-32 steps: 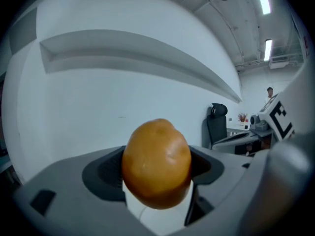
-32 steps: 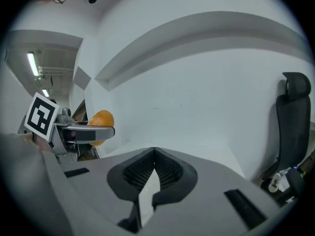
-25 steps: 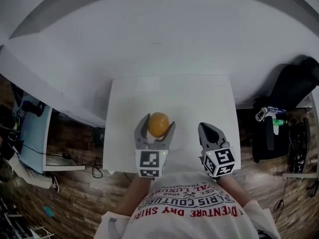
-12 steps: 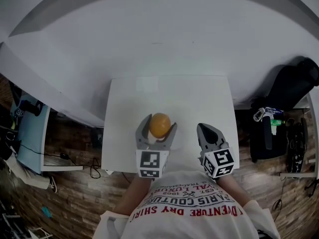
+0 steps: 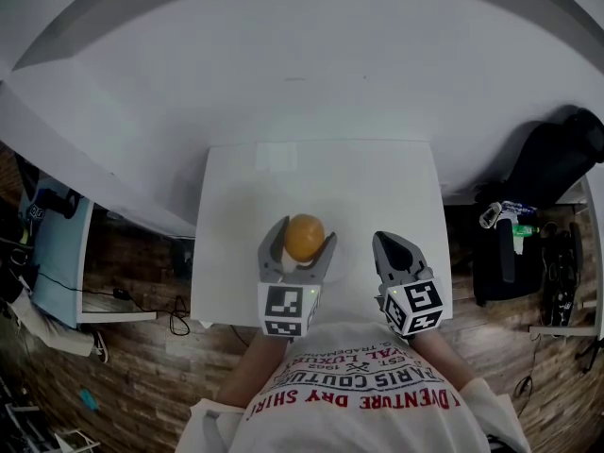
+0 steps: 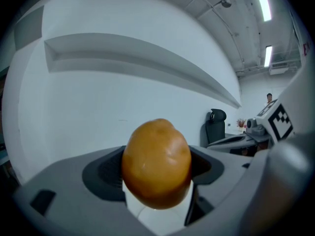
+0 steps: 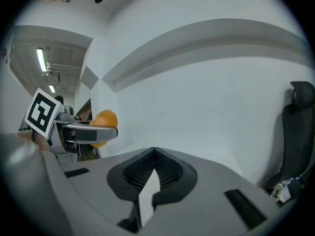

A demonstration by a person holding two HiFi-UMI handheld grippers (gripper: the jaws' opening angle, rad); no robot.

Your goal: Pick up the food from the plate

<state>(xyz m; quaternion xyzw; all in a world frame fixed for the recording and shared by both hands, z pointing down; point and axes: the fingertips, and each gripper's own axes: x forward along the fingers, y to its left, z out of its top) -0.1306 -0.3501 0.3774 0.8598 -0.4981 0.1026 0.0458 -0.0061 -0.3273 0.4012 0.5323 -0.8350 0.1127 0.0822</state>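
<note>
A round orange-brown food item sits between the jaws of my left gripper, which is shut on it above the near half of the white table. In the left gripper view the food fills the gap between the dark pads, and a white rounded surface that may be the plate shows just beneath it. My right gripper hovers to the right of the left one, jaws shut with nothing in them. From the right gripper view the held food appears at the left.
The table stands against a white wall. A black bag or chair and small items are beyond the table's right edge. A blue-grey desk stands to the left over a wooden floor.
</note>
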